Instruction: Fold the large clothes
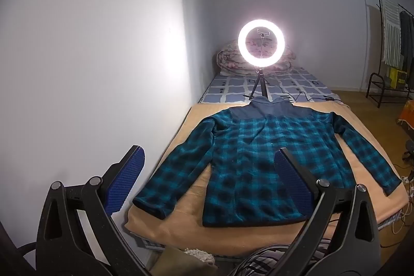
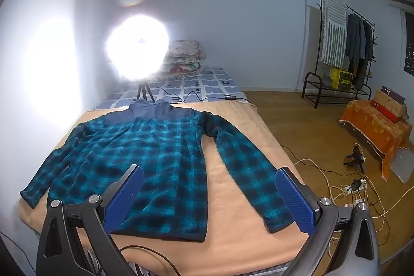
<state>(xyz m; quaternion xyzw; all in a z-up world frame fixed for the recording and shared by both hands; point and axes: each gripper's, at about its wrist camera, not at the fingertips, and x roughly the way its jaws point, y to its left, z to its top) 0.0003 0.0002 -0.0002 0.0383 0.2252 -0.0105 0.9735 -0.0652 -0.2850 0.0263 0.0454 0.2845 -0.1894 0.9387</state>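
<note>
Both claws sit nearest to me and both gape wide with nothing between the blue pads: my left gripper hangs over the near left part of the bed, my right gripper over the near right. Neither touches cloth. Just past them lies the plaid jacket, teal and black checks, spread flat on the tan blanket that covers the near part of the bed. Its hem faces me, its dark blue collar points away, and each sleeve angles outward and down toward the blanket's side edges, apart from the body. Beyond the collar a lit ring light stands on a small tripod on the blue checked sheet, a black cable trailing beside it. Folded floral bedding is stacked against the far wall. Off to the right, on the wooden floor, I see white cords, an orange-draped bench and, farthest, a clothes rack with hanging garments.
</note>
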